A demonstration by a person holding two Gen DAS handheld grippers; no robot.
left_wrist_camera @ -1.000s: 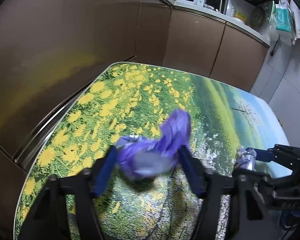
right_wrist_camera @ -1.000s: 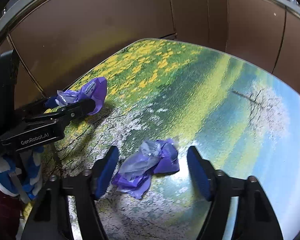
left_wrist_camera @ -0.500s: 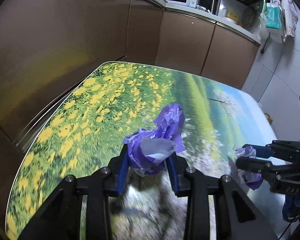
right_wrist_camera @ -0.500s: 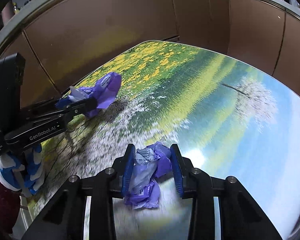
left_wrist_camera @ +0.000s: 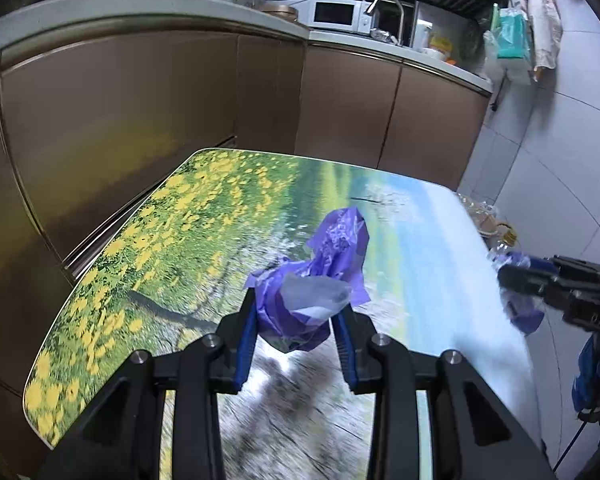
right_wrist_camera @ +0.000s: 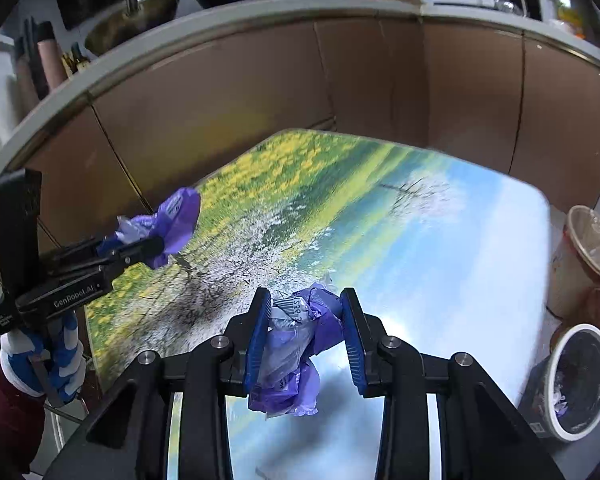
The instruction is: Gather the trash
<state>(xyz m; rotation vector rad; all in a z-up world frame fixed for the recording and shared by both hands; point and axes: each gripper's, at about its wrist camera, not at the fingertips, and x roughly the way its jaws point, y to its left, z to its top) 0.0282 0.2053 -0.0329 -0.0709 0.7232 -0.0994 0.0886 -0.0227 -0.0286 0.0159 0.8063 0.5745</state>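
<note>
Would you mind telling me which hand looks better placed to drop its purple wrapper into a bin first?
Right, probably. The right gripper holds its purple wrapper on the table's side nearest the floor bins. The left gripper, also gripping a wrapper, sits farther from them.

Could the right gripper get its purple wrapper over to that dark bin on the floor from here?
Probably yes. The right gripper is shut on its purple wrapper, held above the table. The dark bin stands open on the floor past the table's right edge, with nothing visible between.
</note>
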